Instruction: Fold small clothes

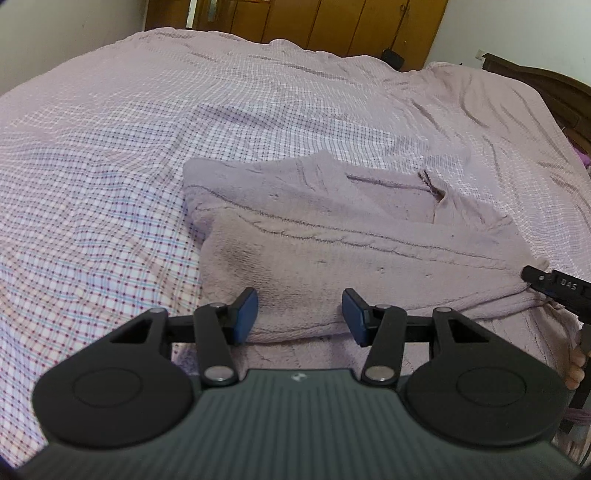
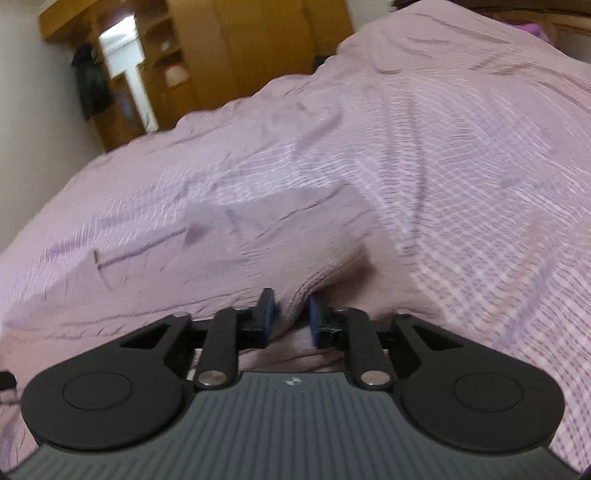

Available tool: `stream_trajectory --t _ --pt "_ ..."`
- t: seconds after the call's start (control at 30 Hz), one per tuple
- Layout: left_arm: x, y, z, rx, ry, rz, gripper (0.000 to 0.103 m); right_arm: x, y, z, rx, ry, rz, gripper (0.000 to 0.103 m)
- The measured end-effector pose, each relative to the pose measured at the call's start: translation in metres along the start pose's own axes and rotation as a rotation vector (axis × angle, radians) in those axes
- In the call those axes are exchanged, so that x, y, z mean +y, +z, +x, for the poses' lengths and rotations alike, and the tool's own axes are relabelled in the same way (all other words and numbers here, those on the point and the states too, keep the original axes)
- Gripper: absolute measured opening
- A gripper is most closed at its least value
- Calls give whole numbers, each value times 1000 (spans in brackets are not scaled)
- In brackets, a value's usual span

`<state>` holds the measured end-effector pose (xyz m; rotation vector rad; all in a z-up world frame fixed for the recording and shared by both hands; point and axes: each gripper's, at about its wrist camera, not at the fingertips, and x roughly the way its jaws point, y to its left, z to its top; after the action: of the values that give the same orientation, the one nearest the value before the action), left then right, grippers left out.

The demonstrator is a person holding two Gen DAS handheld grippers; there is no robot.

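Note:
A mauve fleece garment (image 1: 332, 236) lies partly folded on the bed, its near edge doubled over. My left gripper (image 1: 300, 315) is open, its blue pads either side of the garment's near folded edge, holding nothing. My right gripper (image 2: 292, 314) is shut on a bunched edge of the same garment (image 2: 258, 251), the cloth pinched between the blue pads. The right gripper's tip also shows in the left wrist view (image 1: 554, 286) at the garment's right corner. The right wrist view is blurred.
The garment lies on a bed with a pink checked sheet (image 1: 110, 166), wrinkled toward the far right. A wooden wardrobe (image 1: 314, 22) stands beyond the bed, and a dark headboard (image 1: 554, 88) is at the right.

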<state>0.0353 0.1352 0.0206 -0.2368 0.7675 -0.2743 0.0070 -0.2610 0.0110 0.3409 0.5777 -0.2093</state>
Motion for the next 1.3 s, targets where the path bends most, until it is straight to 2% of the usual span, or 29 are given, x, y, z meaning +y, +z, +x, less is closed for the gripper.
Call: stream_trajectory --t 0.07,0.2,0.27,0.33,0.37,0.4,0.63,0.73,0.8,0.83,1.0,1.03,1.3 --pt "1 0 1 3 1 -3 52 -5 0 -5 -20 -28 -4 38" --pt "-1 0 0 4 2 2 54 -10 4 -15 -15 -20 -11 39" --pt "-3 0 0 3 7 6 55 -13 2 -25 -12 -5 -15 45" --pt "-4 -2 0 0 4 7 61 -13 2 -35 -14 14 -26 51" --pt "-4 -2 0 0 -2 8 66 -13 0 -43 -10 20 -33 58" --pt "-6 -3 0 -2 -5 11 68 -13 -1 -50 -4 26 -39 62" --pt "-31 -10 -11 -11 99 80 69 -13 -20 -96 56 77 -119 63" --pt "-39 -15 -22 9 98 62 69 -16 -31 -116 75 109 -141 63" --pt "-44 -21 -33 16 97 55 69 -19 -38 -129 80 126 -164 67" --pt "-47 -25 -39 16 107 58 69 -18 -42 -135 80 132 -179 72" --pt "-64 -50 -73 8 158 84 69 -14 -63 -161 68 179 -299 78" --pt "-67 -56 -79 30 203 121 70 -12 -66 -164 73 191 -318 80" --pt "-90 -92 -114 50 202 154 70 0 -107 -193 106 305 -467 85"
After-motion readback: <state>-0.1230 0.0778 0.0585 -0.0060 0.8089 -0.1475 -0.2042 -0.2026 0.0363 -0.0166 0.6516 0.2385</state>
